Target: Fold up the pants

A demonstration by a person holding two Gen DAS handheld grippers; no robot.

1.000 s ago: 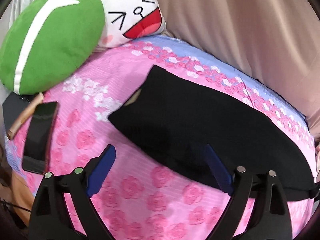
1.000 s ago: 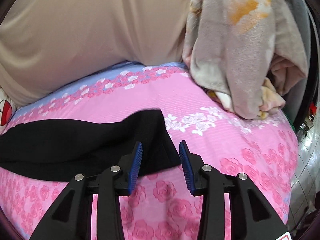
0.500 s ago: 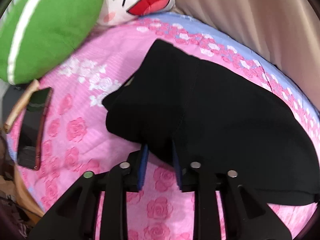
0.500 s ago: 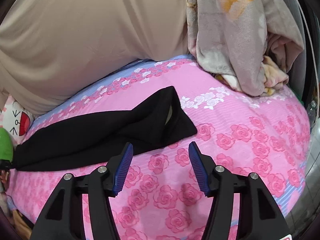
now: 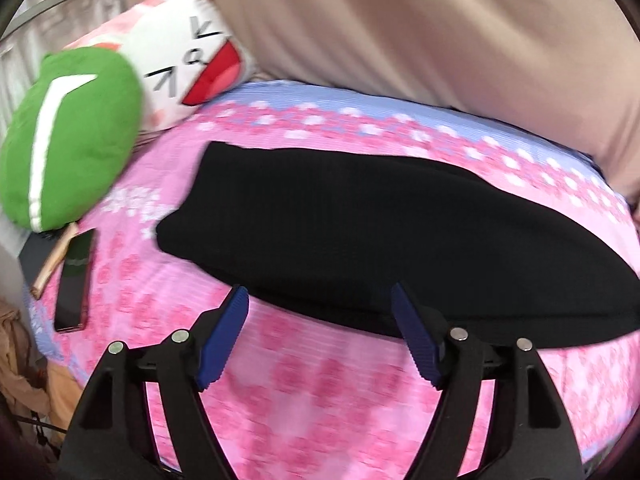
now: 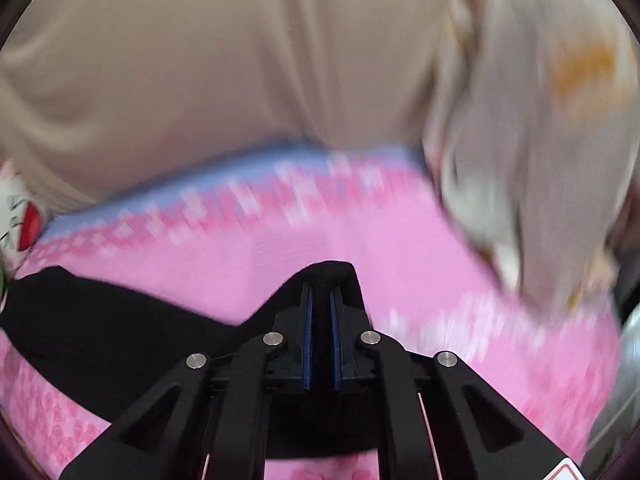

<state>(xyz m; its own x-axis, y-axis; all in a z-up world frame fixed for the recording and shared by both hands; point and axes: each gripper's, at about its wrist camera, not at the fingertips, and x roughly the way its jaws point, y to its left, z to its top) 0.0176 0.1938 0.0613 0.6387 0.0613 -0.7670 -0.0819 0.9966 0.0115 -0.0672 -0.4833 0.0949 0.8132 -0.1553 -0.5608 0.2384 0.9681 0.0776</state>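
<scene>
The black pants [image 5: 360, 236] lie stretched along the middle of the pink bed [image 5: 320, 392], parallel to its far edge, already folded lengthwise. The right gripper [image 6: 320, 300] is closing on the pants' right end, black cloth pinched between its blue pads. The left gripper [image 5: 320, 308] is opening with nothing between its jaws, poised over the pants' near edge. To fold well, the right end should probably lift only slightly and travel straight toward the left end, edges aligned.
</scene>
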